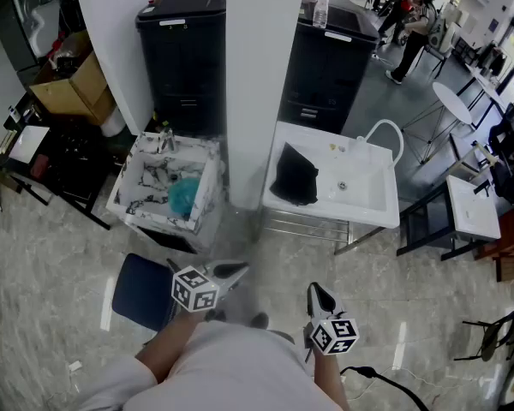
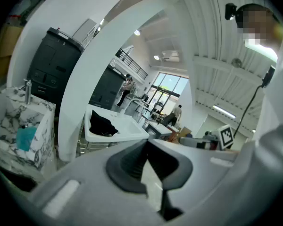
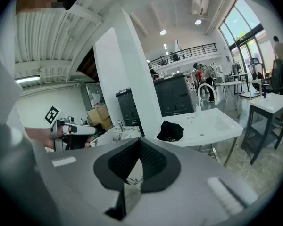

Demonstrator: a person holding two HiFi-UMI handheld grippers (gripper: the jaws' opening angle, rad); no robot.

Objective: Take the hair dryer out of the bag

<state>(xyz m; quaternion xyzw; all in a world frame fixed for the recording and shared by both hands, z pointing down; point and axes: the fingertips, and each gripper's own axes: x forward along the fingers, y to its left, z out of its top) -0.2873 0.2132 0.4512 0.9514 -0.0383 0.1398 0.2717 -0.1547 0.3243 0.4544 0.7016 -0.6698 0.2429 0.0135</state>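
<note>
Nearest the head camera, the person's two forearms reach forward over a grey marbled floor, each hand holding a gripper low and tilted slightly downward. The left gripper (image 1: 234, 271) points up and to the right in the picture, and the right gripper (image 1: 316, 293) points straight ahead. Both are well short of the white sink (image 1: 368, 195). A black bag (image 1: 294, 176), soft and crumpled with one corner peaked, lies on the sink's left part; the hair dryer cannot be made out. A marble-patterned basin (image 1: 128, 191) stands further left. In the left gripper view, the dark-padded jaws are pressed together with nothing between them, and the bag shows far beyond on the sink. In the right gripper view, the jaws likewise meet, empty, with the bag ahead on the sink and the left gripper off to the left.
</note>
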